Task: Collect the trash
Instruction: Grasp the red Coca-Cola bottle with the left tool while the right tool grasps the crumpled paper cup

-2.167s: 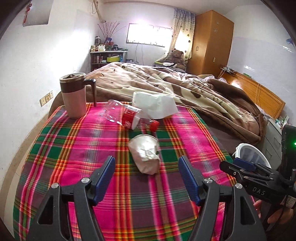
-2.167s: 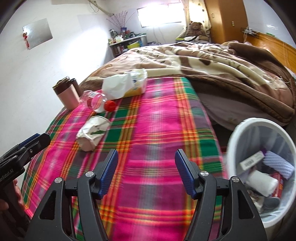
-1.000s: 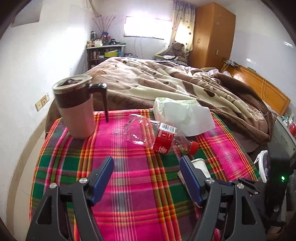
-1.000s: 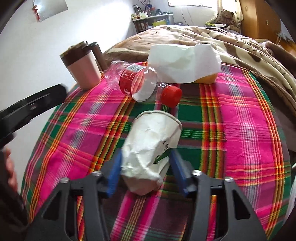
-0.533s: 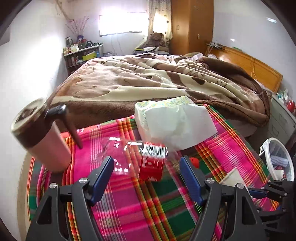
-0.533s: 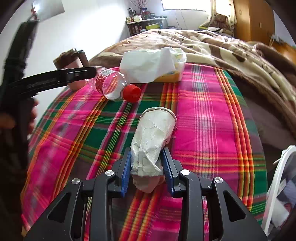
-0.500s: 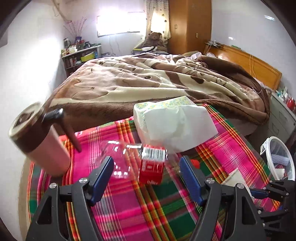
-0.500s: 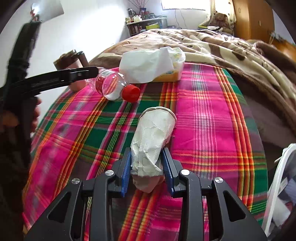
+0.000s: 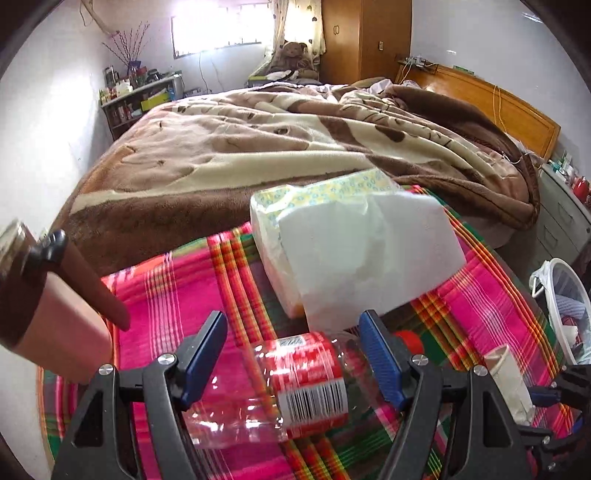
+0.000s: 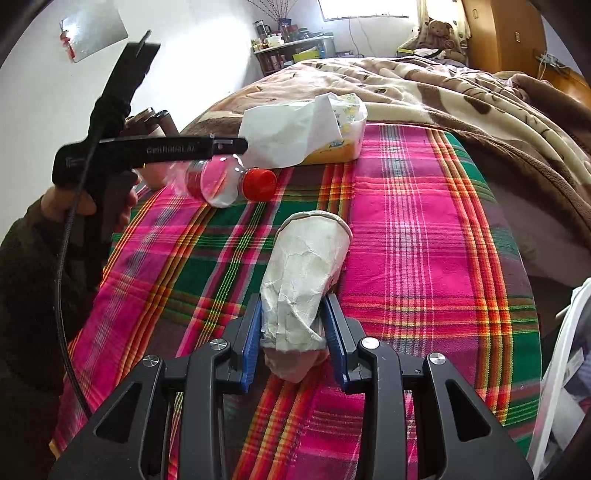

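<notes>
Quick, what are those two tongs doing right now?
Left tongs: open, straddling the plastic bottle, not squeezing it.
Right tongs: shut on the crumpled paper cup.

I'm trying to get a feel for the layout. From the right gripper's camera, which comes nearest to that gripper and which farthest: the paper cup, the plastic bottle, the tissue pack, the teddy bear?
1. Paper cup: clamped in the right gripper.
2. Plastic bottle: ahead, to the left.
3. Tissue pack: behind the bottle.
4. Teddy bear: across the bed, by the window.
</notes>
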Action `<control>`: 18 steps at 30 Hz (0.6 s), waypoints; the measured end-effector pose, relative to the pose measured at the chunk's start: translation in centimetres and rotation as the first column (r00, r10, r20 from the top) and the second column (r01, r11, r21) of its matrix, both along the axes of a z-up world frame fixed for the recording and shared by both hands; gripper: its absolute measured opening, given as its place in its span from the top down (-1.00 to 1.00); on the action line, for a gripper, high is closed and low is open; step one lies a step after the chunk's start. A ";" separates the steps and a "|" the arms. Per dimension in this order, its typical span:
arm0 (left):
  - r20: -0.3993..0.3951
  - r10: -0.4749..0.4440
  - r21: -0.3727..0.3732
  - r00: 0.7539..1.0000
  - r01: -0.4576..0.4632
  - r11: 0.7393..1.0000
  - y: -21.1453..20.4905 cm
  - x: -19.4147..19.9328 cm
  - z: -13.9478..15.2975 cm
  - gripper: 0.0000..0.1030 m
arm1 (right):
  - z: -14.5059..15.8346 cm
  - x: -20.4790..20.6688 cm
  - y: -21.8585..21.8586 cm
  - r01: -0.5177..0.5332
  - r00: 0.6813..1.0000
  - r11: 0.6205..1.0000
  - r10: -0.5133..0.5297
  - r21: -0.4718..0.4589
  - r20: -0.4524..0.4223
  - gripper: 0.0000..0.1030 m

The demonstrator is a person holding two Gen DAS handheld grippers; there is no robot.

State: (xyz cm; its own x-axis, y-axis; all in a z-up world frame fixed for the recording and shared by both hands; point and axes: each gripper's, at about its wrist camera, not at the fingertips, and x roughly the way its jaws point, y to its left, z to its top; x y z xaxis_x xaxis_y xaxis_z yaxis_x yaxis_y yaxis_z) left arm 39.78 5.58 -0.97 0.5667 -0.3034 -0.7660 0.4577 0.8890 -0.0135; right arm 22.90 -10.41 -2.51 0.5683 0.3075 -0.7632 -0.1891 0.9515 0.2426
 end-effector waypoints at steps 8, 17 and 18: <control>-0.083 -0.011 -0.067 0.997 0.006 0.998 2.2 -2.8 -0.4 -0.47 | -0.1 -0.3 -0.1 0.009 1.000 1.000 -0.009 -0.001 0.006 0.34; -0.104 -0.029 -0.080 0.994 0.021 0.997 3.9 -6.1 0.1 -0.56 | -0.4 -0.7 -0.4 0.039 0.999 0.999 -0.039 -0.018 0.001 0.34; -0.106 -0.042 -0.073 0.993 0.034 0.997 3.7 -6.5 0.0 -0.56 | -0.7 -0.6 -0.5 0.044 0.999 0.999 -0.044 -0.025 -0.015 0.34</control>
State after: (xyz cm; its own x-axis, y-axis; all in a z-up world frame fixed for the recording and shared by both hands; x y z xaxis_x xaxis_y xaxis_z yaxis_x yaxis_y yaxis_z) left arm 33.28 9.31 -0.95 0.4693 -0.3788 -0.7977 0.4835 0.8661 -0.1268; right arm 22.32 -10.88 -3.19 0.5692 0.2637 -0.7787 -0.1437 0.9645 0.2216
